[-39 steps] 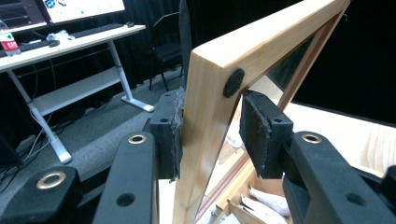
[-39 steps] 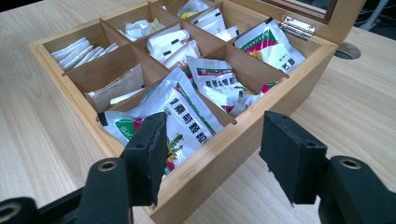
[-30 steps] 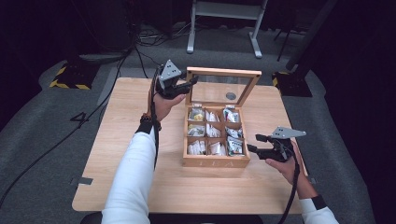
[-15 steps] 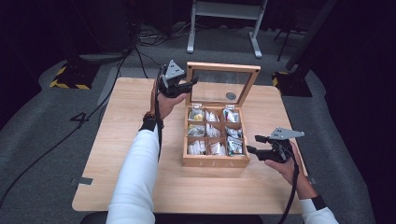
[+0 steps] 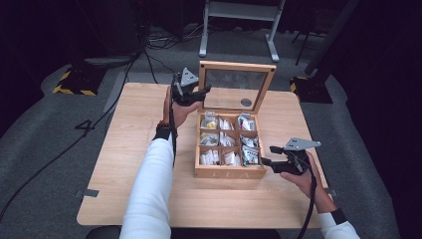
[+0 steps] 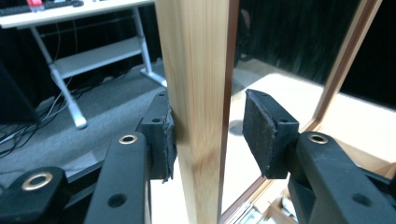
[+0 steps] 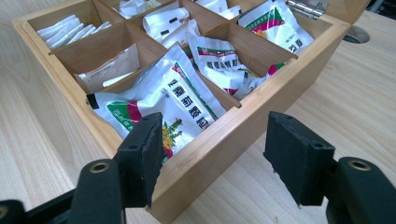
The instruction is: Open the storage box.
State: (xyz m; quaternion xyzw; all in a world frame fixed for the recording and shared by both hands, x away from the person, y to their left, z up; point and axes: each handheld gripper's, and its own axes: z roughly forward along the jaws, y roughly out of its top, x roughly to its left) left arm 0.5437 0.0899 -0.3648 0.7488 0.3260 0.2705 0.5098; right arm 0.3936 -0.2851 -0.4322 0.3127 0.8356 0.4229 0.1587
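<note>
The left claw [image 6: 210, 135] has just been opening — one pad still touches the raised lid [image 6: 196, 93], the other stands off. Right claw [image 7: 210, 158] spread, astride the wooden box [image 5: 229, 172] mid-tabletop. The lid is stiff, light, glass-paned — grip its wooden frame.

My left gripper [image 5: 203, 92] sinks a little along the side frame of the raised lid [image 6: 196, 93]. Its jaws have just been opening: one pad touches the wood, the other pad [image 6: 261, 133] now stands apart from it, the frame between them.
</note>
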